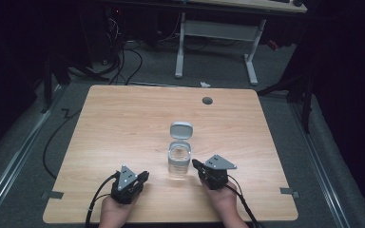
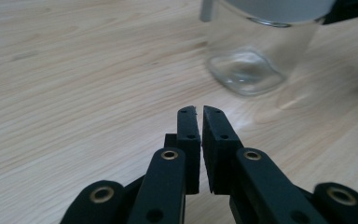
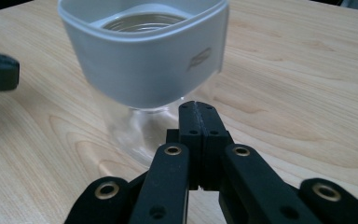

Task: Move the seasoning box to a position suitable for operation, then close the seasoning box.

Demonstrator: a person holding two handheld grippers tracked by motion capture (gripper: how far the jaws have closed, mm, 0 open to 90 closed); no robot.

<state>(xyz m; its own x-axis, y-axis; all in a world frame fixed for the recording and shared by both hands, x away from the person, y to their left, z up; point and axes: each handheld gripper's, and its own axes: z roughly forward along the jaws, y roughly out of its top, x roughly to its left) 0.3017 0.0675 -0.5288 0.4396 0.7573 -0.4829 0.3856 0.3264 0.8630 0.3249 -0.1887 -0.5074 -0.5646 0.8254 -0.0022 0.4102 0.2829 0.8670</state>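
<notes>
we see a clear jar (image 1: 179, 159) w/ its lid flipped up, mid table (image 1: 123, 123). left gripper (image 1: 142, 177) jaws nearly closed, a slit between, empty. right gripper (image 1: 196, 164) jaws clenched, empty, just beside the jar.

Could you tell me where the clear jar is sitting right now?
In the high view, the clear jar stands near the table's front middle, lid flipped open, between both grippers.

black left tongs (image 1: 142, 176), black right tongs (image 1: 196, 164), brass rivets, grey triangular plates, black cables

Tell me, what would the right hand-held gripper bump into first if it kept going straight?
Probably the clear glass jar with the grey flip lid, straight ahead of the right hand-held gripper.
</notes>
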